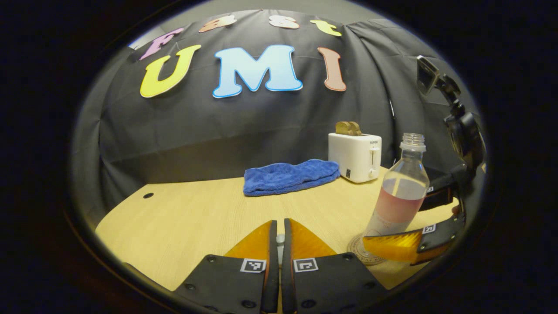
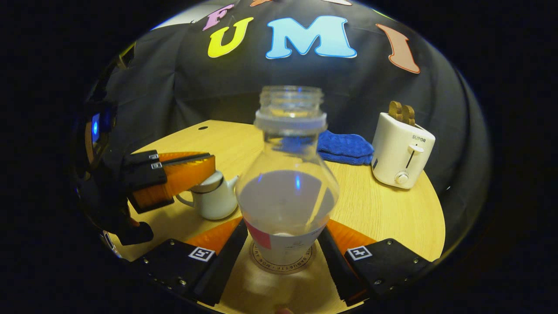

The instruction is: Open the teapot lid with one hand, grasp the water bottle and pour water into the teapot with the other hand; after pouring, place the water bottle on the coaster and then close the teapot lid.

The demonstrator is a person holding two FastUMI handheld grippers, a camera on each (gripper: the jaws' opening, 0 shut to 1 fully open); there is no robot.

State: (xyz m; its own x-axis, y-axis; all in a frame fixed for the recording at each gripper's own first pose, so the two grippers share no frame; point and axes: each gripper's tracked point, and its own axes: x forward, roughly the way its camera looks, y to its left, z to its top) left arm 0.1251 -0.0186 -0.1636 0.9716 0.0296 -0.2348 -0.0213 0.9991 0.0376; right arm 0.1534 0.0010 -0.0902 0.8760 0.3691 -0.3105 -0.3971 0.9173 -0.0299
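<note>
Clear plastic bottle (image 2: pixel 287 192) on coaster (image 2: pixel 281 261): light, squashy, sloshy; grab low. Right tongs (image 2: pixel 283 244) straddle it open; left tongs (image 1: pixel 279 244) pinch lid (image 1: pixel 280 238).

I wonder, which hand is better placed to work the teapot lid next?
Left. The left gripper is pinched on the lid atop the teapot; the right gripper flanks the bottle on the coaster.

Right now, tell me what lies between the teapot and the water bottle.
Nothing: in the right gripper view a narrow bare strip of table separates the teapot from the water bottle.
</note>
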